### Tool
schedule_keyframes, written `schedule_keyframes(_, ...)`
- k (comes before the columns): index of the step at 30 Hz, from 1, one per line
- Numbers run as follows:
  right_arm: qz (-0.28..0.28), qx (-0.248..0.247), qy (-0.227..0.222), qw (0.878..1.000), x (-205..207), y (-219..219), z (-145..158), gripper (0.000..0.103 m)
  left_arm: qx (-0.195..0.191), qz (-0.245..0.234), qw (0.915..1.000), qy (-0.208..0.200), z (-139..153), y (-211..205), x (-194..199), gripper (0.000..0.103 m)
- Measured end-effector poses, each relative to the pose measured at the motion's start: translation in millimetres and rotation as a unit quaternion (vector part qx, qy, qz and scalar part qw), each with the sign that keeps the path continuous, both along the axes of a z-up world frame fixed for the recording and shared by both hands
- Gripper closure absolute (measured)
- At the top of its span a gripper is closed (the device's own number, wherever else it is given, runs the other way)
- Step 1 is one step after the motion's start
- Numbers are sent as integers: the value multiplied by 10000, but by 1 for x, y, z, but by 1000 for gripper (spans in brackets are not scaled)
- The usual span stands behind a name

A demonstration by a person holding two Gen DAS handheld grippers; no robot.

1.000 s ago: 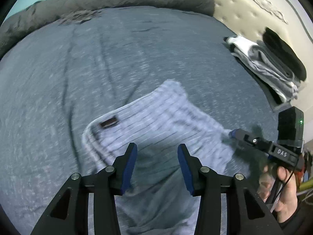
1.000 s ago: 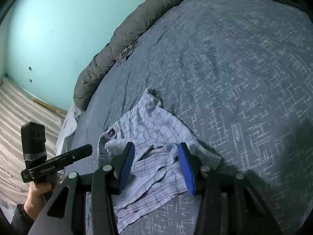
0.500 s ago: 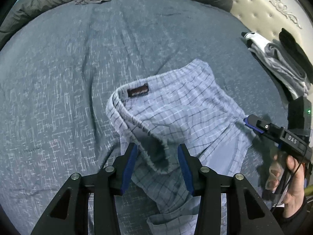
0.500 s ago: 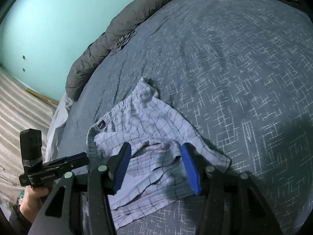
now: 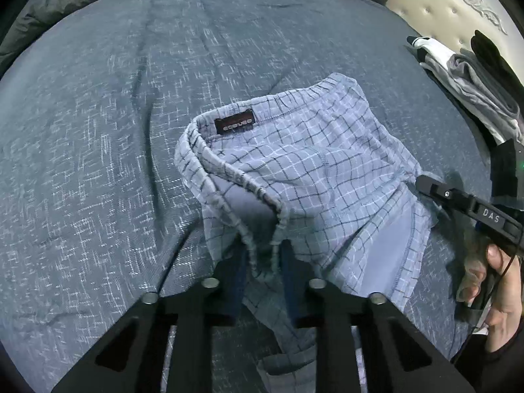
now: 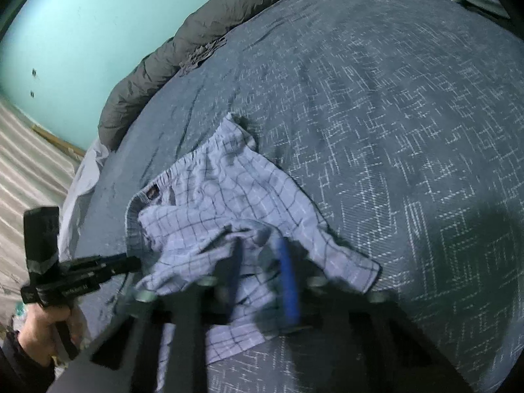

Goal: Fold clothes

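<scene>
Both tongs, left and right, jaws closing on bunched checked shorts atop grey bedspread.

I see pale blue shorts checked in dark lines with a maroon label, on a grey-blue bedspread flecked white; the far wall is turquoise.

The pale blue checked cotton boxer shorts are thin, soft woven cloth, matt, with a puckered elastic waistband and a smooth dark brown sewn label. The grey-blue bedspread is coarser matt cloth flecked with white threads. The dark grey duvet looks puffy with a slight sheen. The cream tufted headboard looks smooth, like leatherette. The blue finger pads look rubbery, set in matt black plastic.
</scene>
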State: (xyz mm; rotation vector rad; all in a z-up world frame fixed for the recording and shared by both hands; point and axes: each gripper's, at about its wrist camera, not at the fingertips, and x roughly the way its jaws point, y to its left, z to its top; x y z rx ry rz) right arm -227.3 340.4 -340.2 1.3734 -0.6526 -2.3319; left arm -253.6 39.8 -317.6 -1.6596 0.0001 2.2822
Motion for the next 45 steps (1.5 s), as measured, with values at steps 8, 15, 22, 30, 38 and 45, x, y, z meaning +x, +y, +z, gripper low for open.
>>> schedule_keyframes(8, 17, 2, 219, 9998, 5, -2, 10, 100, 65, -12, 9998, 204, 16, -5, 0, 96)
schedule_keyframes(15, 24, -89, 456, 9989, 16, 7, 24, 101, 145, 49, 9989, 449, 48, -9, -8, 96)
schedule_keyframes(22, -44, -219, 603, 9979, 27, 26, 34, 101, 298, 63, 9980, 549, 78, 6, -47, 96)
schedule_keyframes(30, -139, -327, 556, 9978, 33, 45, 31, 101, 349, -129, 9988, 327, 78, 53, -99, 96)
schedule_keyframes(38, -221, -364, 420, 9982, 34, 60, 21, 101, 322, -465, 9984, 60, 52, 104, -135, 96)
schedule_keyframes(45, -276, -322, 272, 9987, 31, 68, 9, 101, 555, -285, 9980, 98, 38, 109, -150, 96)
